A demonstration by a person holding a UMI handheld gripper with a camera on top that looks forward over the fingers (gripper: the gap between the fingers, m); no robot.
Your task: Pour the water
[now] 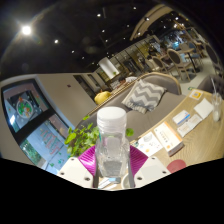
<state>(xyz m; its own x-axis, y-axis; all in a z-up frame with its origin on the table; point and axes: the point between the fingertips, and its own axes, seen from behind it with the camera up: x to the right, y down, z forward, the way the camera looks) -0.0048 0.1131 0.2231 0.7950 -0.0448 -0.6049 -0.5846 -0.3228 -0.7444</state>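
A clear plastic water bottle (112, 143) with a white cap stands upright between my fingers. My gripper (112, 160) is shut on the bottle: the magenta pads (88, 158) press on its lower body from both sides. The bottle is held above a white table (165, 140). The bottle's base is hidden below the fingers. I see no cup or glass for certain; a small pink round thing (176, 165) lies on the table to the right of the fingers.
A green leafy plant (82, 134) stands just behind the bottle at the left. Papers and cards (185, 122) lie on the table to the right. A framed screen (26, 106) stands at the left. A sofa with a patterned cushion (146, 95) is beyond.
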